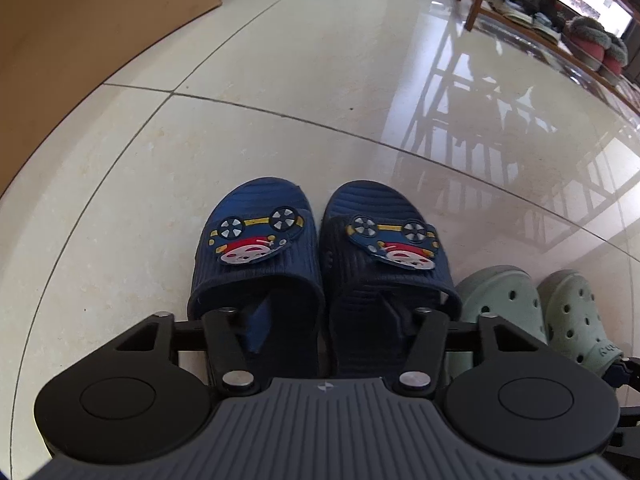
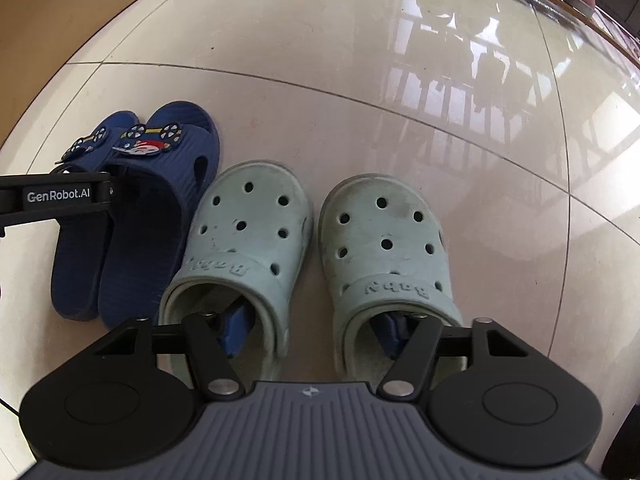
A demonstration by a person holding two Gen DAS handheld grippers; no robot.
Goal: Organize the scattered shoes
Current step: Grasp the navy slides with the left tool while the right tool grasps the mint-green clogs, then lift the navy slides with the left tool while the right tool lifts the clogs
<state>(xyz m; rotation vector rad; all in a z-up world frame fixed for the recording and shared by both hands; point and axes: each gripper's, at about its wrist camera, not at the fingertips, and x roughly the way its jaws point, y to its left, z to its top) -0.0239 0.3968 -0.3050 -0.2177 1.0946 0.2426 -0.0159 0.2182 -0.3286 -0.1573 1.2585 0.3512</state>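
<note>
Blue slippers (image 1: 320, 256) are being kept side by side on the tiled floor (image 1: 240, 60), toes pointing away, with green clogs (image 2: 312, 248) lined up just beside them on the right. One finger of the left gripper (image 1: 326, 322) is being held inside each slipper, jaws spread wide apart. The right gripper (image 2: 314, 330) is being held likewise, open, a blue fingertip (image 2: 234, 332) in each clog. A wooden rack (image 1: 560, 36) of shoes is being seen well apart.
</note>
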